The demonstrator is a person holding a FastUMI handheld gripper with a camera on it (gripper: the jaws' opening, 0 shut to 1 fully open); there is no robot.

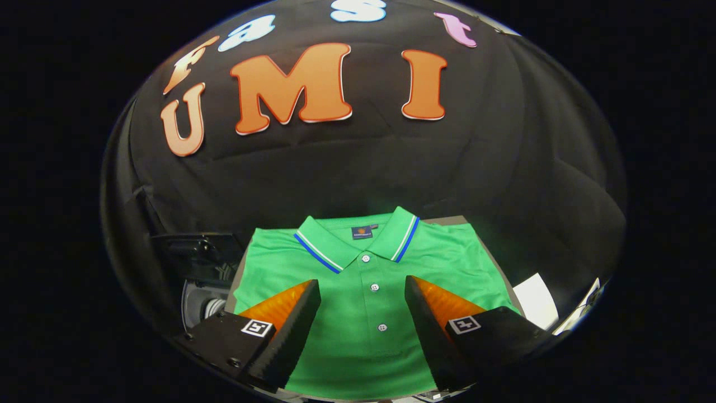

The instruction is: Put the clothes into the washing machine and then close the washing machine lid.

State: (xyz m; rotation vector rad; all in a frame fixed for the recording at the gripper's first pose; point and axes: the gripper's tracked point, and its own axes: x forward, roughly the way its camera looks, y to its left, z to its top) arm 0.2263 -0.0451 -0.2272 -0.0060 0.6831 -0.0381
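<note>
Nothing looks done yet: the folded green shirt (366, 291) lies flat at lower centre, not in the washer. The washer (201, 280) sits at lower left, mostly hidden; its contents and lid cannot be told. The gripper (362, 292) hangs above the shirt, fingers spread wide, holding nothing.

A folded green polo shirt (363, 291) lies flat on a grey surface (492, 254), collar toward the black cloth wall (358, 168), with 3 buttons showing down its placket. The gripper (362, 296) hangs above it, its 2 fingers spread wide and holding nothing, the placket between them. Left of the shirt sits the washing machine (196, 280), dark and partly visible; a white sheet (536, 299) lies to the right.
</note>
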